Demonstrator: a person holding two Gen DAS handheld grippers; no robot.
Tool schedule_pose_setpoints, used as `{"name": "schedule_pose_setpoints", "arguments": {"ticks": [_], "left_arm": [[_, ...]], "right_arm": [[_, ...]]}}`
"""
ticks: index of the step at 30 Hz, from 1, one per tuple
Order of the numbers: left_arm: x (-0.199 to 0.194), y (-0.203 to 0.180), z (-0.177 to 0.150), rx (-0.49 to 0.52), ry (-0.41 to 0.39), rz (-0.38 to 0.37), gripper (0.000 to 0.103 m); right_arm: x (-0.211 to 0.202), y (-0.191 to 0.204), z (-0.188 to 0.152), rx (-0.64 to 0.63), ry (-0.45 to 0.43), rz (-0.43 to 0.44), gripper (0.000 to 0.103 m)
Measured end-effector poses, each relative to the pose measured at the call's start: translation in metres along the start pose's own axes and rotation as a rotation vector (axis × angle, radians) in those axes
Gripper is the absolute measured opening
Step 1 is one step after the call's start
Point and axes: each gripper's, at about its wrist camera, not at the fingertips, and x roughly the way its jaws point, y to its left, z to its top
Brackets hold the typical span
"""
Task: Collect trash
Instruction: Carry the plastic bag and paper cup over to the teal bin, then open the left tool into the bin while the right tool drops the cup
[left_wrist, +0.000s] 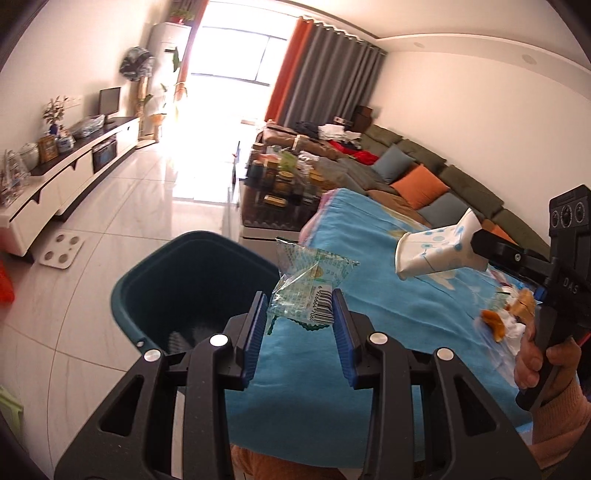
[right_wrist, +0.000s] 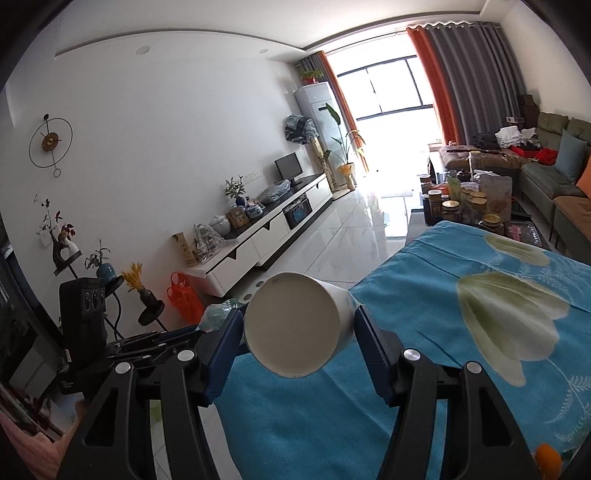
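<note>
My left gripper (left_wrist: 300, 310) is shut on a crumpled clear snack wrapper (left_wrist: 308, 284) with a barcode, held at the table's left edge beside the dark teal trash bin (left_wrist: 177, 280) on the floor. My right gripper (right_wrist: 295, 325) is shut on a white paper cup (right_wrist: 293, 328), squeezed at its base, bottom toward the camera. In the left wrist view the cup (left_wrist: 436, 254) shows blue dots and hangs above the blue cloth, right of the wrapper. More trash (left_wrist: 506, 314), peels and wrappers, lies on the cloth near the right hand.
The table wears a blue flowered cloth (right_wrist: 461, 332). A coffee table crowded with jars (left_wrist: 284, 177) stands beyond it, a sofa with cushions (left_wrist: 424, 177) to the right, a TV cabinet (left_wrist: 74, 177) along the left wall. A white scale (left_wrist: 61, 251) lies on the tiled floor.
</note>
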Motion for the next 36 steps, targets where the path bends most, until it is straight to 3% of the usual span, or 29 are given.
{"name": "schedule_pose_setpoints", "arguments": {"ticks": [14, 28, 33, 36], "left_arm": [[0.015, 0.077, 0.0, -0.117, 0.04, 0.123, 0.035], [0.065, 0.099, -0.003, -0.167, 0.117, 0.164, 0.035], [0.079, 0.108, -0.002, -0.204, 0.117, 0.174, 0.042], [0.089, 0.115, -0.001, -0.248, 0.123, 0.171, 0.045]], "right_arm": [[0.091, 0.028, 0.011, -0.052, 0.127, 0.039, 0.06], [0.165, 0.048, 0.003, -0.08, 0.288, 0.011, 0.06], [0.181, 0.055, 0.004, -0.074, 0.313, -0.005, 0.061], [0.185, 0.054, 0.005, -0.064, 0.314, -0.023, 0.07]]}}
